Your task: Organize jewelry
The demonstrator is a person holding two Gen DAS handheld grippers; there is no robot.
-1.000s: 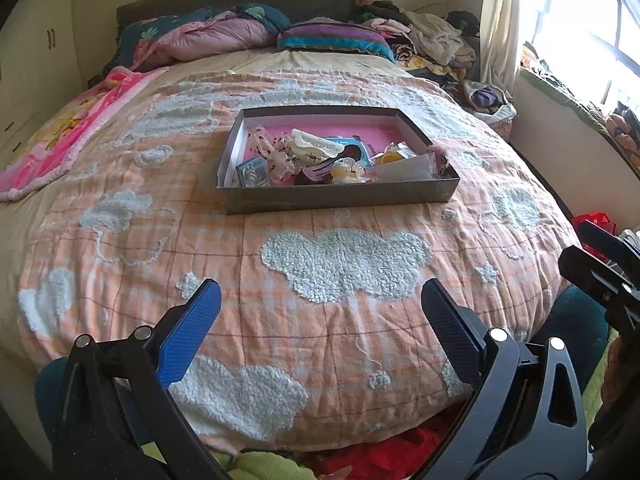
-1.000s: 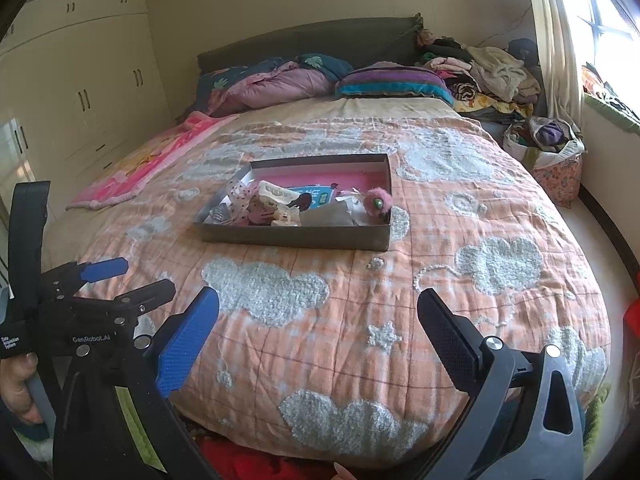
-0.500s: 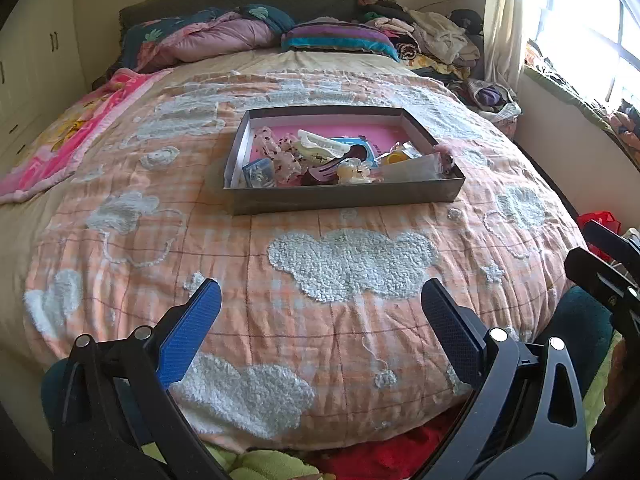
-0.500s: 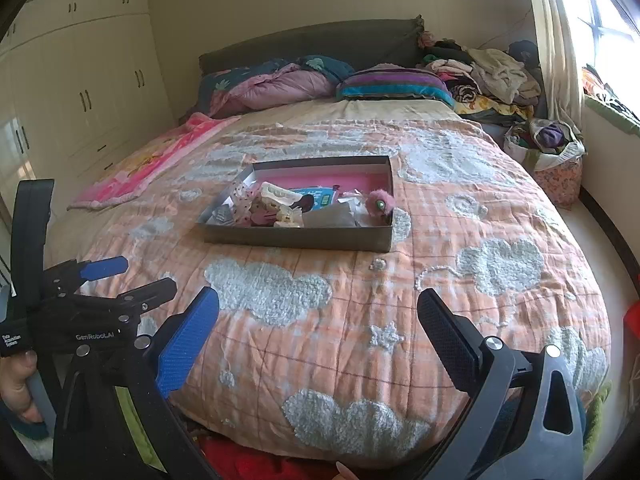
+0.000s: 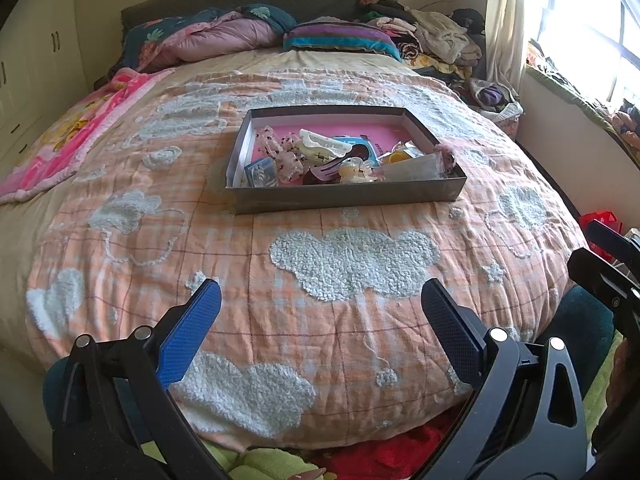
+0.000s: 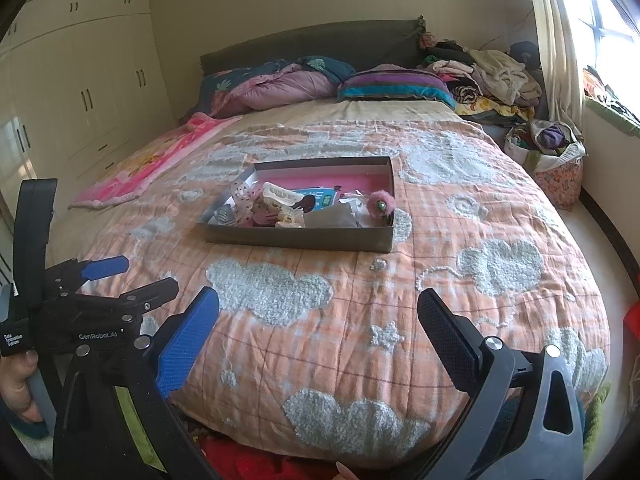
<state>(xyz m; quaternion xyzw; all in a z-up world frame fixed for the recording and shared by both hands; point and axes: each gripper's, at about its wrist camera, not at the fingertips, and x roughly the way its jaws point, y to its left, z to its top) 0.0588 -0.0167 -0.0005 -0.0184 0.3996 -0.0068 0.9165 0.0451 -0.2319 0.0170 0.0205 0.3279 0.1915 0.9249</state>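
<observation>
Above the near edge of the bed, the left gripper is hovering with its blue-padded fingers spread wide and nothing between them, and the right gripper is hanging the same way, released and empty. Beneath both, the orange checked quilt with fluffy cloud patches is lying bare, so nothing is blocking the stretch toward the grey box. That shallow tray is sitting near the middle of the bed, well apart from both tools, its long axis running left to right across the left wrist view. Inside it, the jewelry pieces are crowding the near half in a jumble, leaving pink floor showing behind. Beyond, pillows and piled clothes are lining the headboard.
</observation>
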